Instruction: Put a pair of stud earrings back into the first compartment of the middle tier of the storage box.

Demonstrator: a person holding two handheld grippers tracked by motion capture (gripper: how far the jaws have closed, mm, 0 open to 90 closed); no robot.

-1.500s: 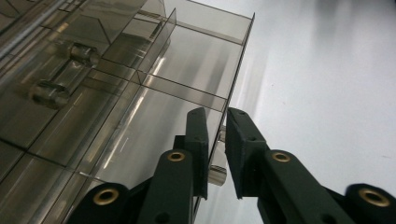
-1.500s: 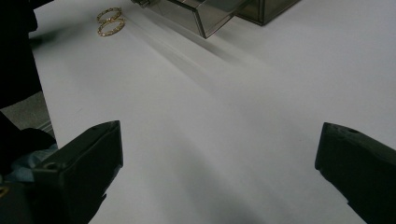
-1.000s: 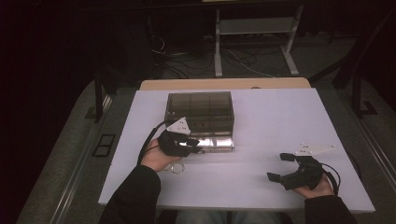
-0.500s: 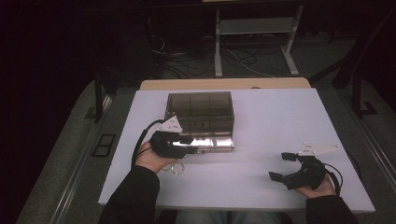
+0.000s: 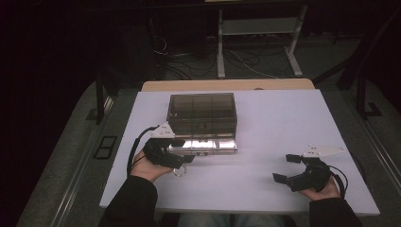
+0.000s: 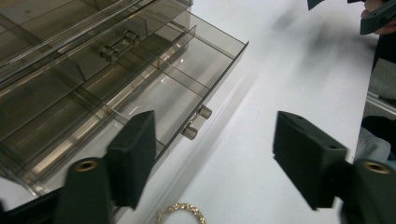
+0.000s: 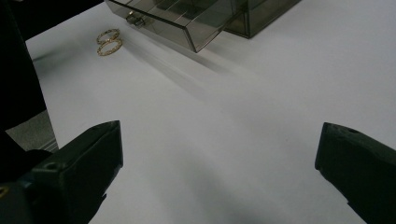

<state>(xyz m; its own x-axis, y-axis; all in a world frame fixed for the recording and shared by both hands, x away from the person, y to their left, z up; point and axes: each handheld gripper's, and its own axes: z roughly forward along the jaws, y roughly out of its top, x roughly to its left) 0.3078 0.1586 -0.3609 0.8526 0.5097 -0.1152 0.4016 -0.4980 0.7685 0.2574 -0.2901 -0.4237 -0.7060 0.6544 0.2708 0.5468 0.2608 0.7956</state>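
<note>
Drawer (image 6: 154,93) pulled out, left gripper (image 6: 215,154) jaws just opened, nothing between them. Right gripper (image 7: 219,168) open, idle. Next: back off handle (image 6: 196,122), pinch bracelets (image 7: 109,42) low

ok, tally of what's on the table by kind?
Smoky clear drawer box, bottom drawer pulled out: 1
Gold rings: 2
Handheld grippers, left gripper and right gripper: 2
Total: 5

Left gripper (image 5: 182,153) jaws just opening, nothing between; right gripper (image 5: 287,168) wide apart, low
</note>
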